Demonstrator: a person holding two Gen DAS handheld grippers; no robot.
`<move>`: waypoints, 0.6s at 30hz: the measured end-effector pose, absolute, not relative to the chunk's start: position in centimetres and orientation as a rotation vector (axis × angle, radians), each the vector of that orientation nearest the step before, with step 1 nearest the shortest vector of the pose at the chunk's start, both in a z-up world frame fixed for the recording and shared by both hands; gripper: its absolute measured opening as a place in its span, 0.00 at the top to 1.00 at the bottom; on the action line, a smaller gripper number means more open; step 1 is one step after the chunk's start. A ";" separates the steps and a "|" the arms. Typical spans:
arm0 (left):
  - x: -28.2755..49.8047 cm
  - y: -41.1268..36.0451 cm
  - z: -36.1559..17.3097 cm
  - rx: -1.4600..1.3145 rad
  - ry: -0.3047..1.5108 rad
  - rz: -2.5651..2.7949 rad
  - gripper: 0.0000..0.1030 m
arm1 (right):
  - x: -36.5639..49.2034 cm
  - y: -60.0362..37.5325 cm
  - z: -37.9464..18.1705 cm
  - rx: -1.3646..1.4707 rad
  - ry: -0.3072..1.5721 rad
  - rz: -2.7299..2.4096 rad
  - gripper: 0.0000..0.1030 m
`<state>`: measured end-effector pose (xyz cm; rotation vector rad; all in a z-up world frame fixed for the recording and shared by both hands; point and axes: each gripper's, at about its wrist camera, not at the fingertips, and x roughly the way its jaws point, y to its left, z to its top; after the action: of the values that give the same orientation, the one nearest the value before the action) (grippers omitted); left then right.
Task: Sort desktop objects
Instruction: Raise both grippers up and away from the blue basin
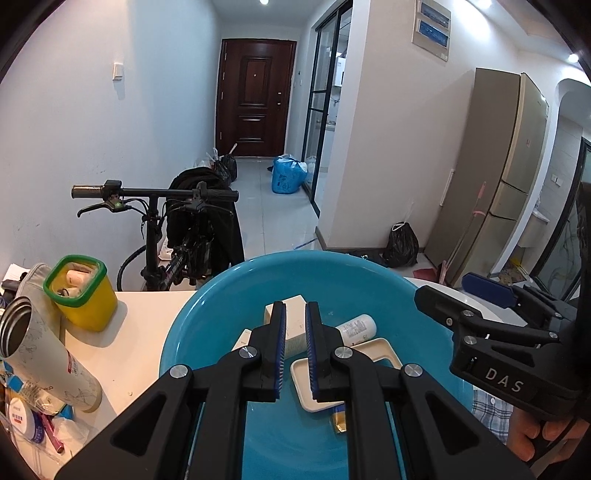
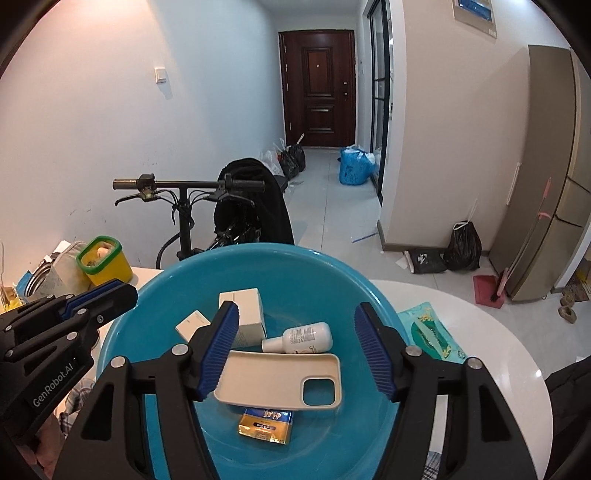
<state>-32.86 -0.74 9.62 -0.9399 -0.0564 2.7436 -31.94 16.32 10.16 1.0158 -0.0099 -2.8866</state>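
Both views are bright and evenly lit from round ceiling lights high beyond the jaws, the glow spreading cool and white over the walls. Shadows are soft: a faint one lies under the phone case between the right jaws, inside the blue basin. The floor tiles far ahead carry a pale sheen. Straight lines bow strongly toward the rims, and black vignette fills the corners. Focus is sharp throughout, with no motion blur.

Blue basin holding cream phone case lying flat, white bottle on its side, white box
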 end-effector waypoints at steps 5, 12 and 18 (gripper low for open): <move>-32.0 -1.7 10.9 -0.899 -0.121 2.744 0.59 | -31.1 16.9 11.4 0.961 -0.027 -2.917 0.26; -29.4 -2.5 13.5 -0.757 -0.131 2.779 0.37 | -29.3 18.1 13.5 0.856 -0.126 -2.971 0.03; -25.4 -2.8 16.2 -0.513 -0.111 2.808 0.19 | -27.3 19.1 15.4 0.748 -0.201 -2.995 0.00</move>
<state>-25.39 -2.83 16.24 -0.5130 -0.1107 2.8081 -27.29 19.11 15.44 0.7484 -0.2005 -2.9949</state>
